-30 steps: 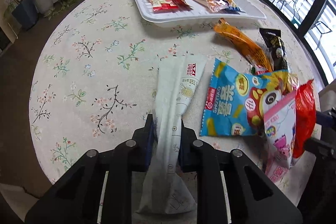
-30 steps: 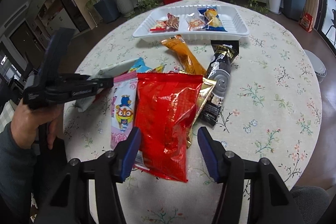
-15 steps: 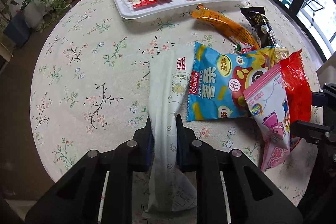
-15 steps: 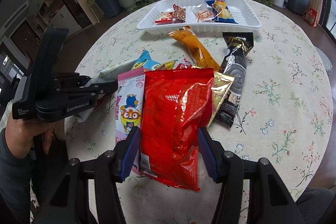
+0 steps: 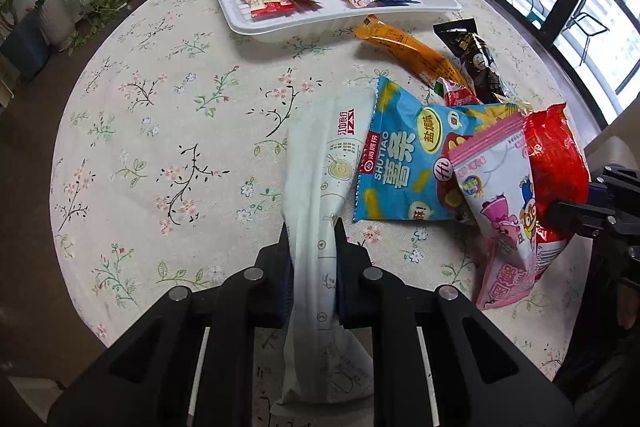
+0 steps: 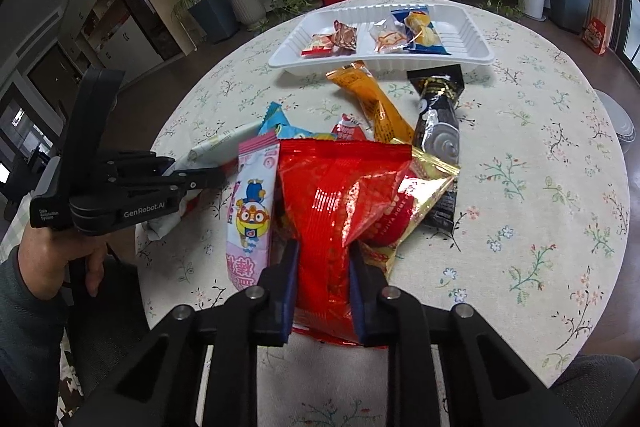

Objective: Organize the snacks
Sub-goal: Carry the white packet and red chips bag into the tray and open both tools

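Round table (image 5: 168, 131) under a flowered cloth, seen from both claws. The left claw (image 5: 313, 227) is clamped fast on a long white packet (image 5: 324, 195); the pads pinch the packet at its waist, so that its broad printed end fans out ahead of the fingertips on the cloth and its crumpled tail trails back between the arms. In the right wrist view the same claw (image 6: 208, 179) appears at the left, borne by a hand (image 6: 60, 247) in a dark sleeve, with the white packet (image 6: 224, 143) jutting from it.

The right claw (image 6: 324, 251) is closing on a red foil bag (image 6: 340, 203); the pads already press its lower part and crease the foil, while the bag's wide upper end spreads out ahead of the fingertips. The red foil bag lies at the near edge of the table, on top of the heap. Just to its left lies a pink packet (image 6: 250, 211), touching it; under its right side a gold bag (image 6: 424, 183) shows.

Beyond the heap lie a blue bag (image 5: 404, 167), an orange packet (image 6: 376, 103) and a black packet (image 6: 438, 131), the last two side by side. A white tray (image 6: 476, 43) stands at the far edge of the table and holds four small wrapped snacks (image 6: 384, 35).
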Demonstrator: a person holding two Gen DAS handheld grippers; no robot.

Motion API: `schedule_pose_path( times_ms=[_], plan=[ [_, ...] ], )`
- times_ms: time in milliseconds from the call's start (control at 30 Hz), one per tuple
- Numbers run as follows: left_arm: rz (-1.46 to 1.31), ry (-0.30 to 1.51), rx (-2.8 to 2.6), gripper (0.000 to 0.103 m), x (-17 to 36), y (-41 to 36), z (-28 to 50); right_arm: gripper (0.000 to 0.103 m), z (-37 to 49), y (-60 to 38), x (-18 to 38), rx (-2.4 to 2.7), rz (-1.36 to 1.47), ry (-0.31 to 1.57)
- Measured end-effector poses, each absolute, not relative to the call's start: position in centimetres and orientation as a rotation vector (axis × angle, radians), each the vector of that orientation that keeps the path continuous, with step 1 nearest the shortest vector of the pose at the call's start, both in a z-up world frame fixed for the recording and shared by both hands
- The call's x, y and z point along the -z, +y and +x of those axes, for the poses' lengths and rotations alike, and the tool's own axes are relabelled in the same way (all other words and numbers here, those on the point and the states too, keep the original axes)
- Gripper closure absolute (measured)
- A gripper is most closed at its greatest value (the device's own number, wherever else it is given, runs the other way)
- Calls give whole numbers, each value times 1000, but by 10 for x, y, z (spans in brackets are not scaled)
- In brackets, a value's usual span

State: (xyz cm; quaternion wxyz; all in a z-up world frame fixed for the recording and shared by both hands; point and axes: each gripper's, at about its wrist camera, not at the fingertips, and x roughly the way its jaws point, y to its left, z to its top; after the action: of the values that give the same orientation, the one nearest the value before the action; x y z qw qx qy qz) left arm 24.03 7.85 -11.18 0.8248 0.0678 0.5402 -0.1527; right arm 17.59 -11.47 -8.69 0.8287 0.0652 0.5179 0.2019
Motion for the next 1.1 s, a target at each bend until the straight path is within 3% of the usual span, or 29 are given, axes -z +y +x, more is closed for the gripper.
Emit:
schedule_pose_path(
  times_ms=[733, 1100],
  plan=[
    [-196, 1040, 382, 89, 72, 123, 213, 79, 167, -142, 56, -483, 297, 1014],
    [-302, 947, 402, 89, 33, 135, 244, 79, 196, -214, 39, -324, 342, 948]
  ],
)
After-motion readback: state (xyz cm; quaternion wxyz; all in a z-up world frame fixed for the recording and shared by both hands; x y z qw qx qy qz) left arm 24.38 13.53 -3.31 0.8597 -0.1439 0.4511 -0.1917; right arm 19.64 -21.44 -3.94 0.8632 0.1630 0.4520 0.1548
